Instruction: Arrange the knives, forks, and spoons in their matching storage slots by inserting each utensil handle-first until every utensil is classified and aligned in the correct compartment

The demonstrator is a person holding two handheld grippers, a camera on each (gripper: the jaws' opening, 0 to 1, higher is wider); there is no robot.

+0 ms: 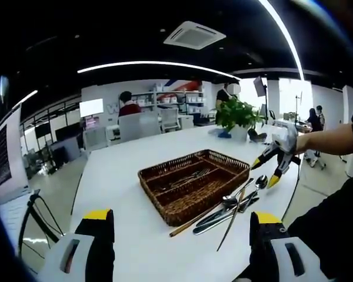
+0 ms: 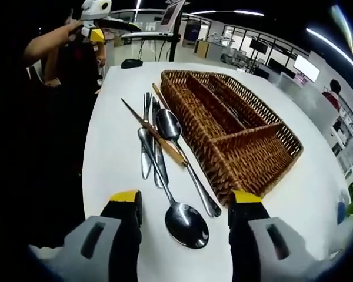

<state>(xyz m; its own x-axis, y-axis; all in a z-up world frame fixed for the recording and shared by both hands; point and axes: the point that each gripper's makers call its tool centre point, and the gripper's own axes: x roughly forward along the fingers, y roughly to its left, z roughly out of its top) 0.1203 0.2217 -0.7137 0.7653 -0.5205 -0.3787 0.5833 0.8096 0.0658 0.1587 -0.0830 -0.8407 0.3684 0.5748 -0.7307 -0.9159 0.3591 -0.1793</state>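
A wicker tray [image 2: 262,147] with long compartments is seen on a white table [image 1: 123,194]. One utensil, seemingly a fork [image 1: 191,176], already lies inside it. Most work is judged still undone: spoons [image 2: 185,220], a knife [image 2: 159,141] and other cutlery remain heaped just beside the tray, their long axes roughly parallel to its long side. The right gripper [image 2: 185,205] hovers over the nearest spoon bowl, jaws spread. The left gripper [image 1: 179,226] is held back from the tray, jaws likewise spread, nothing pinched.

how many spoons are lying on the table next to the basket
2 spoons: one nearest the right gripper, bowl toward it; one farther along, bowl beside the basket. Others may hide in the pile.
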